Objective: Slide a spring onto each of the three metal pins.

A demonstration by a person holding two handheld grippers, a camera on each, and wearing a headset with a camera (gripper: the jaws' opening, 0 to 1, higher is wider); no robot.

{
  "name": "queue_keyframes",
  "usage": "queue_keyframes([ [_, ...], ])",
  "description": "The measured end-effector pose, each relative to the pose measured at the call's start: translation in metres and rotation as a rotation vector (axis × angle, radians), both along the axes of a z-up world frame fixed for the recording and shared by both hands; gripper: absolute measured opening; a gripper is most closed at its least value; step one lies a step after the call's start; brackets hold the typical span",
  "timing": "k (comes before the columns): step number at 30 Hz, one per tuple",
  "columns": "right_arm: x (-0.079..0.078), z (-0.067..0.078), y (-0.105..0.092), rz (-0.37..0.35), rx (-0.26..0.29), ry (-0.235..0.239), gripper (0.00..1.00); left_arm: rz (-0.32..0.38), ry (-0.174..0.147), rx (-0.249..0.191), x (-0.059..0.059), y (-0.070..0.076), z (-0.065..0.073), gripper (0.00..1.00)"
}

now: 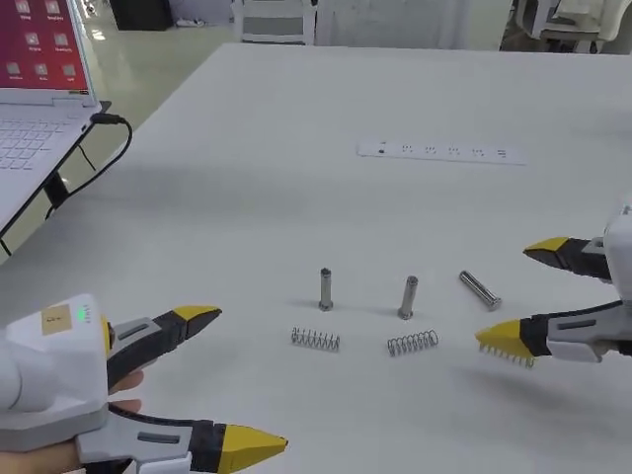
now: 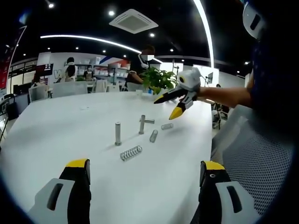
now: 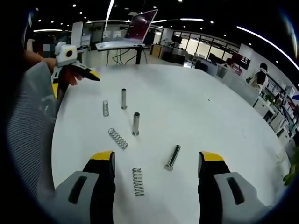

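Now: both grippers hang over the matte white tabletop (image 1: 257, 188). The left gripper (image 1: 237, 380), grey and black with yellow tips, sits at the lower left of the head view, its jaws spread wide with nothing between them. The right gripper (image 1: 506, 294), of the same build, comes in from the right edge, its jaws also wide apart and empty. The task parts lie in a loose row between the two grippers. Pin A (image 1: 326, 288), a short silver metal cylinder on a flanged base, stands upright. Pin B (image 1: 408, 296), the same kind, stands upright to its right, well apart from it. Pin C (image 1: 480, 289), a third silver metal pin, lies flat on its side further right, near the right gripper's tips. None of the three pins carries a spring. Spring A (image 1: 315, 340), a small coiled steel wire spring, lies flat just in front of pin A, apart from it. Spring B (image 1: 413, 343), identical, lies flat just in front of pin B. Spring C (image 3: 137, 181), the third coil, lies flat near pin C; in the right gripper view it is between that gripper's jaws, and in the head view it is partly hidden under the lower jaw. On the far side of the table lies a flat white power strip (image 1: 439, 151). At upper left is an open silver laptop with a red screen (image 1: 39, 79), with a black cable (image 1: 114, 138) plugged in.
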State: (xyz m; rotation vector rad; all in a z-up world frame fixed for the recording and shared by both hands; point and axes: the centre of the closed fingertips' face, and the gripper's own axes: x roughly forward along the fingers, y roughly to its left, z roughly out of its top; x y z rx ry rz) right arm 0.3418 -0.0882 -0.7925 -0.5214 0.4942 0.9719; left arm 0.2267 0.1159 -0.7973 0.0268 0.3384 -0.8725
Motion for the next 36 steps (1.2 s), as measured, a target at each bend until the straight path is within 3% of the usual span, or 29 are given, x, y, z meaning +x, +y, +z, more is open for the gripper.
queue_keyframes([
  [17,0.021,0.001,0.013,-0.007,-0.005,0.008,0.70,0.000,0.001,-0.004,0.001,-0.002,0.000,0.95],
  [36,0.046,-0.026,0.012,-0.085,-0.045,0.090,0.60,0.005,0.006,-0.006,0.001,-0.001,-0.001,0.94],
])
